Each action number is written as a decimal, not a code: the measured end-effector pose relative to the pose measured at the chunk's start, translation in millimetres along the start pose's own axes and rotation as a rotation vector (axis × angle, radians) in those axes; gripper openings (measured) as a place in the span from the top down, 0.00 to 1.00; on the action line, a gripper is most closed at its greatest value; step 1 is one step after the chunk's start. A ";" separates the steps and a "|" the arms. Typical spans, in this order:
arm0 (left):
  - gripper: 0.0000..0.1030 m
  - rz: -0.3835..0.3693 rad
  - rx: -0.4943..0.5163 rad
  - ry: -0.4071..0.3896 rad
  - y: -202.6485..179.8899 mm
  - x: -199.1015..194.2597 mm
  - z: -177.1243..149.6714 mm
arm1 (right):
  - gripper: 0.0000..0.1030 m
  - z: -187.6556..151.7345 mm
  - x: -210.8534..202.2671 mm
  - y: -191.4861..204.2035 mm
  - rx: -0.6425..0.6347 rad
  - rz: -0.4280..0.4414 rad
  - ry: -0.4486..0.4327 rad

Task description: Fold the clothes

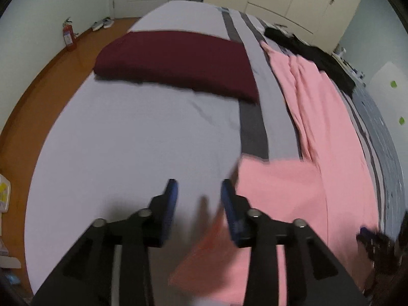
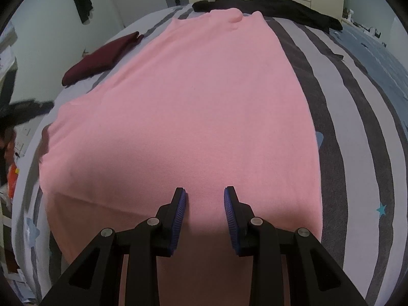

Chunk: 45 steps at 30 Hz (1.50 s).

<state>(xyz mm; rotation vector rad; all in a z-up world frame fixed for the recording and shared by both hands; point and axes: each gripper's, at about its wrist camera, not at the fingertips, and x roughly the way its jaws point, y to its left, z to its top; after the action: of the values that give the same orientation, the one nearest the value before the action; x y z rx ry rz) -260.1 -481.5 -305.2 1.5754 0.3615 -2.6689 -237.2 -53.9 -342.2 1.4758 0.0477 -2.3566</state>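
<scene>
Pink garment (image 2: 183, 117): we find it spread along the bed (image 1: 127, 140), long axis running away from us toward the far edge. Maroon garment (image 1: 176, 61), folded, left side. Right gripper (image 2: 205, 199): part open, empty, over its near hem. Left gripper (image 1: 199, 191): part open, empty, beside its left edge.

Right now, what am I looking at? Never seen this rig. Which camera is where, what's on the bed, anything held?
No robot arm here: a person holds a two-finger gripper in each hand, and a fisheye camera on each looks forward along the fingers.

The left wrist view shows the left gripper at the pink garment's edge. Its jaws stand apart; a pink corner lies by one finger, unpinched. The picture is blurred.

The right wrist view shows the right gripper over the same garment, jaws apart, nothing between them.

On the striped bed: the spread pink garment, a folded maroon garment, and black clothes at the far end.
</scene>
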 end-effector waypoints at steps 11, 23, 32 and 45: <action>0.55 0.137 0.060 0.077 2.7 -0.9 -69.0 | 0.72 3.2 0.1 1.3 -0.002 -0.003 0.017; 0.55 0.045 0.041 -0.089 -19.7 -24.3 22.2 | 0.64 41.5 -13.2 -9.5 0.081 -0.108 0.000; 0.55 -0.160 0.104 -0.115 -121.3 49.9 130.2 | 0.64 140.7 24.4 -52.0 0.083 -0.113 -0.102; 0.55 -0.179 0.166 -0.057 -233.7 188.9 257.8 | 0.64 317.5 111.6 -132.0 0.066 -0.064 -0.146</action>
<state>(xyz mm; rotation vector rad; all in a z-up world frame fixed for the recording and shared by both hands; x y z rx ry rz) -606.3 -289.4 -305.6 1.5731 0.2987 -2.9427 -597.0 -30.3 -316.8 1.3455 -0.0204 -2.5330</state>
